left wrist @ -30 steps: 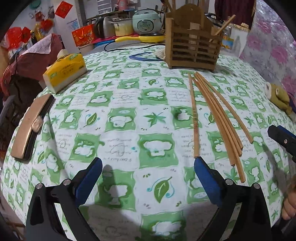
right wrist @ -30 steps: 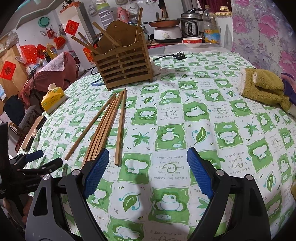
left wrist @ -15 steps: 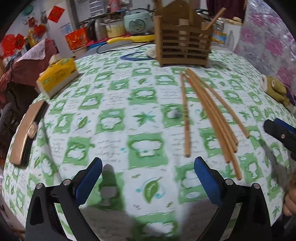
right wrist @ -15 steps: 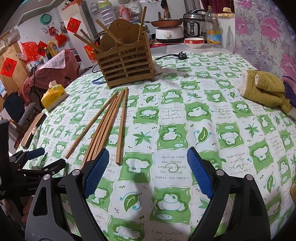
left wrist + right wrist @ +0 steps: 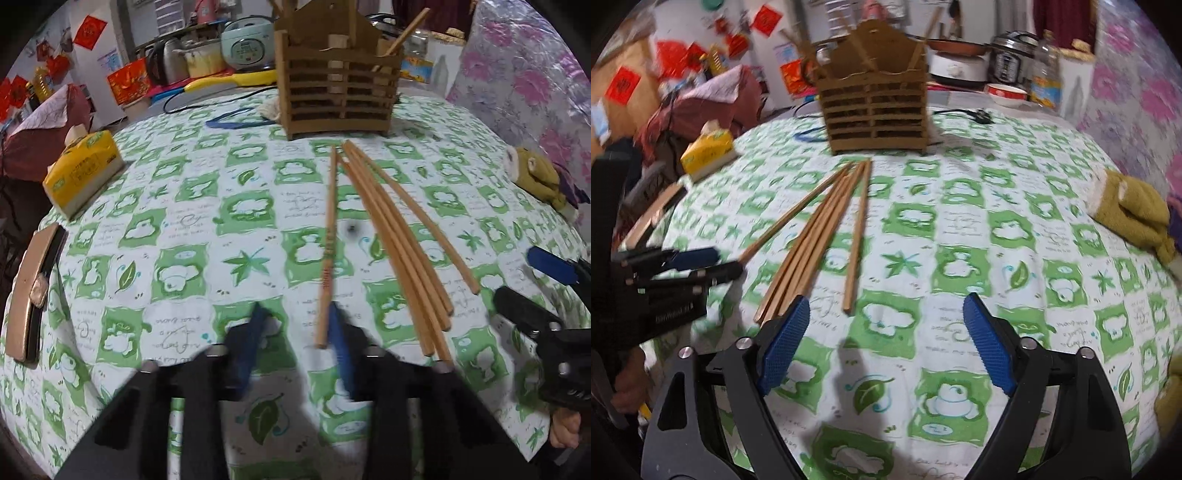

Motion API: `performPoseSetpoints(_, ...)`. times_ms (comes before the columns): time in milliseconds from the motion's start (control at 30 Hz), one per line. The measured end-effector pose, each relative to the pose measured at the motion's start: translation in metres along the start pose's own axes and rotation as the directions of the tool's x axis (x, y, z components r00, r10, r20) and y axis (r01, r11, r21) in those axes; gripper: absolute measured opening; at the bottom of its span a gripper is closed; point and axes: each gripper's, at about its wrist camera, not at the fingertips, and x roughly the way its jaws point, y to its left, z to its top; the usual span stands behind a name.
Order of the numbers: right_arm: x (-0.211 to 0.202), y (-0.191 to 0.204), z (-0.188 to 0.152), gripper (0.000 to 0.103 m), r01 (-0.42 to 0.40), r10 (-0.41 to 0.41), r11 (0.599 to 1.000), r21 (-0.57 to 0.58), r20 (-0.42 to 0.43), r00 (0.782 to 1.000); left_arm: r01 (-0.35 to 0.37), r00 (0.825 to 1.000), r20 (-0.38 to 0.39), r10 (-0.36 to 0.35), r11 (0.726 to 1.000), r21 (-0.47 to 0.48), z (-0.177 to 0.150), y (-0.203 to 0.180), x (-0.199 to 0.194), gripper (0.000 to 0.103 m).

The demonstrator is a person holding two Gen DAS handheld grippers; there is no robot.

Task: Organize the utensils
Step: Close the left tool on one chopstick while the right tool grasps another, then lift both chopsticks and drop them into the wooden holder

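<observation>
Several wooden chopsticks lie fanned on the green-checked cloth in front of a slatted wooden holder (image 5: 336, 96) (image 5: 875, 110). My left gripper (image 5: 297, 314) (image 5: 735, 264) is closing. The near end of the leftmost chopstick (image 5: 328, 240) (image 5: 798, 210) sits between its blue pads, close to the right pad, and is not pinched. A tight bundle (image 5: 395, 251) (image 5: 820, 236) lies beside it. My right gripper (image 5: 886, 301) (image 5: 515, 275) is also narrowing, with only cloth between its pads. The rightmost chopstick (image 5: 858, 229) (image 5: 417, 218) ends just ahead of its left pad. A few sticks stand in the holder.
A yellow tissue box (image 5: 85, 170) (image 5: 707, 151) and a flat brown case (image 5: 29, 291) lie at the left edge. At the right edge is an olive plush toy (image 5: 535, 177) (image 5: 1130, 214). A blue cord (image 5: 236, 120) lies left of the holder, and kitchen appliances stand behind the table.
My left gripper shifted right to the leftmost chopstick's near end, and its jaws went from wide open to narrow. My right gripper rolled a little and its jaws narrowed slightly.
</observation>
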Motion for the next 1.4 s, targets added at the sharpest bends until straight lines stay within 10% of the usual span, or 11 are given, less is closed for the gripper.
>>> performPoseSetpoints(67,0.003,0.007,-0.001,0.057,0.000,-0.001,0.999,-0.039,-0.017,1.000,0.014,1.000,0.001,-0.014,1.000,0.003,0.000,-0.001,-0.001,0.008)
performPoseSetpoints(467,0.022,0.023,0.003,0.007,-0.038,0.029,0.993,-0.110,-0.085,0.996,0.040,0.999,0.003,-0.040,0.999,-0.009,-0.002,0.001,-0.001,0.008)
performPoseSetpoints(1000,-0.010,0.014,0.007,0.006,0.011,-0.007,0.999,-0.052,0.083,0.997,0.077,0.992,0.104,-0.075,0.997,-0.020,-0.002,0.004,-0.042,0.005)
performPoseSetpoints(1400,-0.115,0.003,0.054,0.006,-0.014,0.019,1.000,-0.016,0.338,0.941,0.087,0.952,0.293,-0.092,0.996,0.030,0.035,-0.010,-0.140,0.006)
